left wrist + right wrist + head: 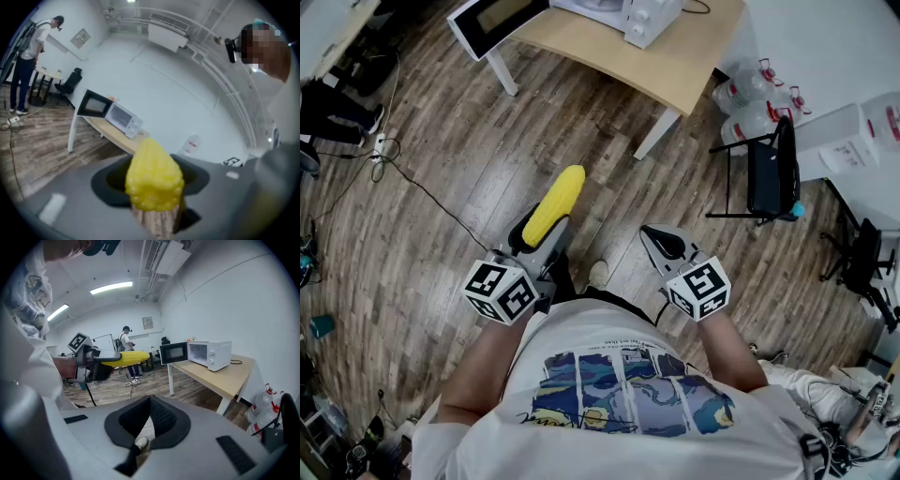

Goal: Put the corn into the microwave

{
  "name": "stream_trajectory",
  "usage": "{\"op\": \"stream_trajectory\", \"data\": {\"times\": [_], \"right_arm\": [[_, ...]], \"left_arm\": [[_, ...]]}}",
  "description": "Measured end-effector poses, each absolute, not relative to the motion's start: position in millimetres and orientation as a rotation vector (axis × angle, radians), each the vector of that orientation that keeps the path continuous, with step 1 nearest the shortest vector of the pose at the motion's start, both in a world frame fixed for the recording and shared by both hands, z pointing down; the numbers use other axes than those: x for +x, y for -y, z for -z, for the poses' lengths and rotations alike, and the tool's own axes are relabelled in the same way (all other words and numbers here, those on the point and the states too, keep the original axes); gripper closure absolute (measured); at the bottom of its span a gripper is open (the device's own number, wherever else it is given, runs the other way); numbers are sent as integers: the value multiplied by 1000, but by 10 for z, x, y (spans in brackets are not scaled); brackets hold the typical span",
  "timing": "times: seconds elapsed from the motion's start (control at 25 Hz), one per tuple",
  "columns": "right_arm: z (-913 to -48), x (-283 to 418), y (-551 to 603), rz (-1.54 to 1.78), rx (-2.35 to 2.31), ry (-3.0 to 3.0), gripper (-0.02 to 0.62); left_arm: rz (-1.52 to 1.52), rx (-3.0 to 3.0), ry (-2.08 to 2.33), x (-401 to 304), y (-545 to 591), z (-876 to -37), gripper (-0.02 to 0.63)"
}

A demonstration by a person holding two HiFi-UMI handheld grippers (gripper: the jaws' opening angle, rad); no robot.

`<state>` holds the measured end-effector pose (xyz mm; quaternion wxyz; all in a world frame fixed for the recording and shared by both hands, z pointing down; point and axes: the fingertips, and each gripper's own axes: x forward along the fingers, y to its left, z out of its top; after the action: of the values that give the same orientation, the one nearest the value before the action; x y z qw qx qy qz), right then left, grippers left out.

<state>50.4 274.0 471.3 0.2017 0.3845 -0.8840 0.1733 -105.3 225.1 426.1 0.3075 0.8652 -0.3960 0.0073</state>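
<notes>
A yellow corn cob [554, 205] sticks forward out of my left gripper [539, 230], which is shut on its rear end above the wooden floor. In the left gripper view the corn [154, 176] fills the jaws, its tip towards the white microwave [119, 117] on the table. The microwave [619, 11] stands at the top of the head view with its door [497, 21] swung open. My right gripper [661, 242] hovers to the right of the corn, shut and empty. Its own view shows the pads [161, 416] together, the microwave [211, 354] ahead and the corn [129, 357] at the left.
The light wooden table [675, 66] has white legs. Water bottles [750, 103] and a black stand [769, 169] are at the right. A cable [412, 187] runs across the floor at the left. A person [28, 61] stands far off by another desk.
</notes>
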Motion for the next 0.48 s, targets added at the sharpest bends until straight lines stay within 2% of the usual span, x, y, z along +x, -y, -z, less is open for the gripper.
{"op": "stream_trajectory", "data": {"times": [0.48], "right_arm": [[-4509, 711, -1741, -448, 1188, 2457, 586]], "left_arm": [[1, 2361, 1027, -878, -1066, -4175, 354]]}}
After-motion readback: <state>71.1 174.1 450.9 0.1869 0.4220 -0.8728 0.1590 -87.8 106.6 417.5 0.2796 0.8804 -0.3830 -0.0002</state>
